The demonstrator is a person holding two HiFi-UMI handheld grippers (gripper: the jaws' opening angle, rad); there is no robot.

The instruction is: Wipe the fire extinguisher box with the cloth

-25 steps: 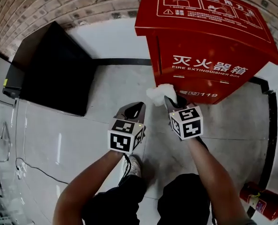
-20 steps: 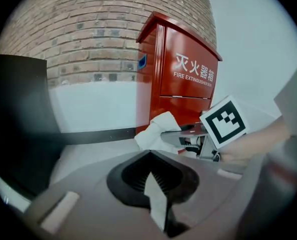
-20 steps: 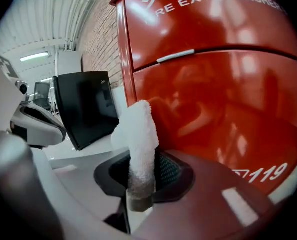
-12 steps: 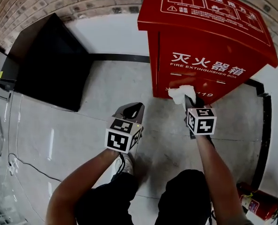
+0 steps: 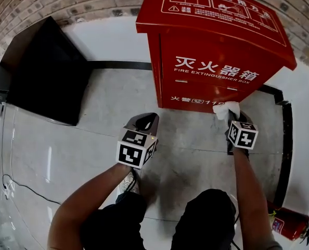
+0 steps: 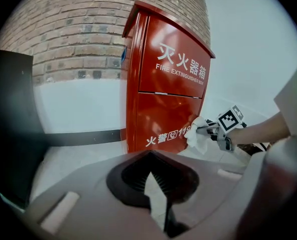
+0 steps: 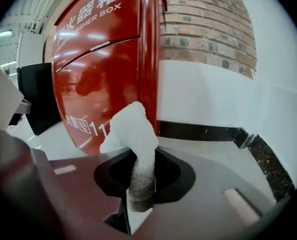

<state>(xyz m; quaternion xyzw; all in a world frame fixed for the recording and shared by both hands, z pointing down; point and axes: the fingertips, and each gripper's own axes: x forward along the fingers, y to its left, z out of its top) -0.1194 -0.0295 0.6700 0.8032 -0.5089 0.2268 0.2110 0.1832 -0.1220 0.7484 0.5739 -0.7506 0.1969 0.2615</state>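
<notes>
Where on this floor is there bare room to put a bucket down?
The widest bare floor lies between the black cabinet and the fire extinguisher box, ahead of the left gripper. It is crowded at the box's lower right, where the right gripper presses the cloth, and by the loose extinguisher lying bottom right.

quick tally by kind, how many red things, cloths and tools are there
red things: 2, the fire extinguisher box and a fire extinguisher lying on the floor
cloth: 1, white, gripped in the right tool
tools: 2, the right tool and the left tool, which holds nothing
total: 5
</notes>
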